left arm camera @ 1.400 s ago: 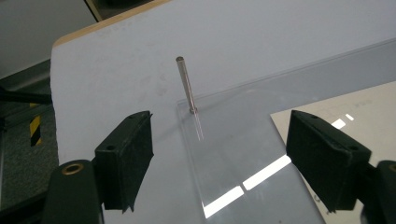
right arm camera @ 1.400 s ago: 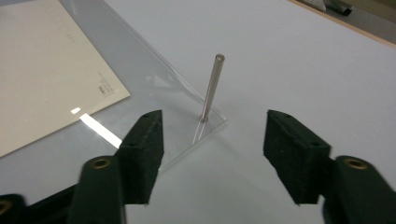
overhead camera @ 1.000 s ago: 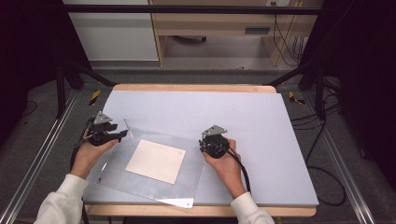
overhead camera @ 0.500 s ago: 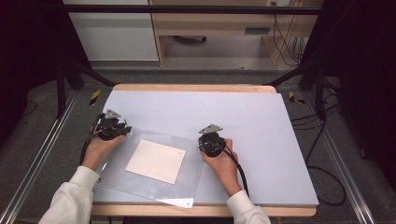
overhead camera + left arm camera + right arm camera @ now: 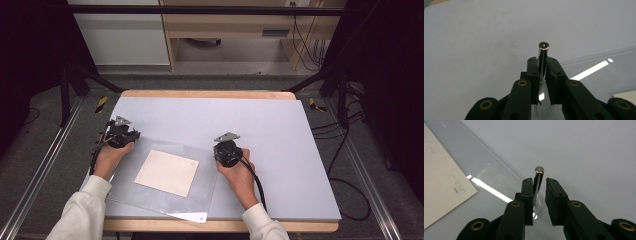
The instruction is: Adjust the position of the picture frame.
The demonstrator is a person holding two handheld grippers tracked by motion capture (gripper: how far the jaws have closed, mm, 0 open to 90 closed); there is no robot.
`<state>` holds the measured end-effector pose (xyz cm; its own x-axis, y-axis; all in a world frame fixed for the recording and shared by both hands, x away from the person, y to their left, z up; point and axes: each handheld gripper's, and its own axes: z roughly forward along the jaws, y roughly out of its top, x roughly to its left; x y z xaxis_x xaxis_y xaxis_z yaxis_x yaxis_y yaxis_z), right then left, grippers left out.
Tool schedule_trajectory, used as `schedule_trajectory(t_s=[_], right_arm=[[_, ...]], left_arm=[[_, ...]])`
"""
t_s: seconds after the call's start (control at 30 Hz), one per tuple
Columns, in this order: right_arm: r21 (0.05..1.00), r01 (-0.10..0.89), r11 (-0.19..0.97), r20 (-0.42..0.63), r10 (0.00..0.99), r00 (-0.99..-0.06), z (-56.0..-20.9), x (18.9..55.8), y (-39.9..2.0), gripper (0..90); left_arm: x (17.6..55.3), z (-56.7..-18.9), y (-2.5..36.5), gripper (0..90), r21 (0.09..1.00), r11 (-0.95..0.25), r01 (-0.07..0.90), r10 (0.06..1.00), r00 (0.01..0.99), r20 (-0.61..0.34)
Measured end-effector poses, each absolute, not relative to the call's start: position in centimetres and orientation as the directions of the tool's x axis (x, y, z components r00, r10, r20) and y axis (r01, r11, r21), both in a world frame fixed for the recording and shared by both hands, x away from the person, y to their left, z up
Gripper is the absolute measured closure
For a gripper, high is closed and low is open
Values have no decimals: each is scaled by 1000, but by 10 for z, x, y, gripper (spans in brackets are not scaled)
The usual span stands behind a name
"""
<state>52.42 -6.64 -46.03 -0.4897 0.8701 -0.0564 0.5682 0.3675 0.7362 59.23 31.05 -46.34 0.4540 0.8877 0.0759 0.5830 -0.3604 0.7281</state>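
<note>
Now my left claw point(image 5: 121, 135), at the left of the high view, is clenched on a small metal pin point(image 5: 543, 53). My right claw point(image 5: 227, 150), mid-frame, holds a second metal pin point(image 5: 538, 176) against one jaw. Between them on the grey worktop point(image 5: 260, 120) lies a clear sleeve point(image 5: 205, 180) with a cream sheet point(image 5: 166, 172) inside.

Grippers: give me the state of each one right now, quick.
Left gripper: jaws shut on a small metal pin.
Right gripper: jaws open, with a gap; a metal pin leans against one jaw, not clamped.
</note>
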Motion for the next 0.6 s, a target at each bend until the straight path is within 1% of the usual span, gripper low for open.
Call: schedule_trajectory(t_s=[0.27,0.6], right_arm=[[731,574,371,-55,869,-492,-461,525,-66,775],[730,579,363,-57,876,-478,-459,524,-67,720]], left_arm=[[593,-464,310,835,735,-344,584,892,449,61],[594,-464,311,840,733,-343,587,891,450,56]])
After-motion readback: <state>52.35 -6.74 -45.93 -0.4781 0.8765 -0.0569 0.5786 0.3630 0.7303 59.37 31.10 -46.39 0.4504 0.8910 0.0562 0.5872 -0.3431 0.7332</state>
